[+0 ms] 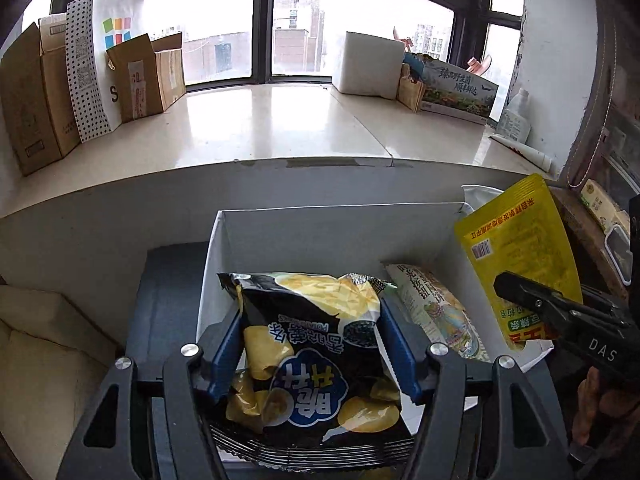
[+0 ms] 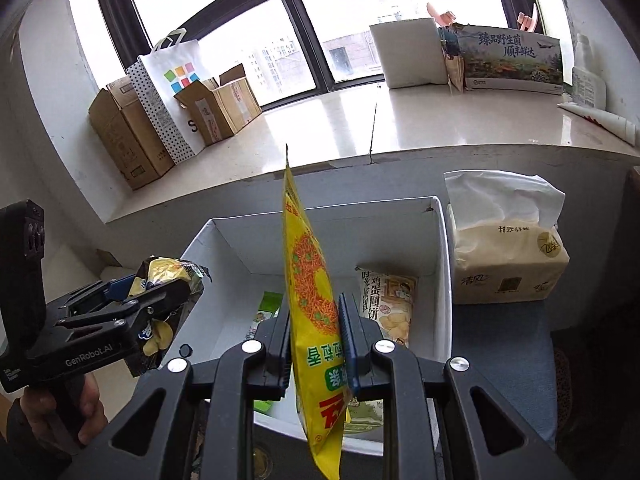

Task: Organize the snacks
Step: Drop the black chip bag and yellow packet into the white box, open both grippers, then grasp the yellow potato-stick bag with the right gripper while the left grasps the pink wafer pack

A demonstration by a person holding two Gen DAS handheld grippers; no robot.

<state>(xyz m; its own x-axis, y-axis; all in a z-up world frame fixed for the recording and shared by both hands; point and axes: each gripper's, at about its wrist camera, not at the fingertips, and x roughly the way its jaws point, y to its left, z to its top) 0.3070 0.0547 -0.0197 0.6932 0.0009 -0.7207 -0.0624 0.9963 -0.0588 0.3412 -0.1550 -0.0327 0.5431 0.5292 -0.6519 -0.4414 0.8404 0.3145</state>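
Note:
My left gripper (image 1: 310, 320) is shut on a black and yellow chip bag (image 1: 312, 360), its blue pads pressing both sides, just in front of an open white box (image 1: 320, 236). My right gripper (image 2: 316, 312) is shut on a thin yellow snack packet (image 2: 308, 264), held upright and edge-on above the box's (image 2: 340, 212) near side. Inside the box lie a pale biscuit packet (image 2: 388, 304) at the right and a green packet (image 2: 268, 306) at the left. The right wrist view shows the left gripper (image 2: 180, 286) with the chip bag (image 2: 168, 270) left of the box.
A tissue pack (image 2: 508, 256) stands right of the box on a blue-grey surface (image 1: 168, 288). Beyond is a pale window sill (image 1: 280, 120) with cardboard boxes (image 1: 36, 96), a paper bag (image 1: 116, 40), a white box (image 1: 368, 64) and a printed carton (image 1: 460, 88). A hand (image 2: 80, 412) grips the left tool.

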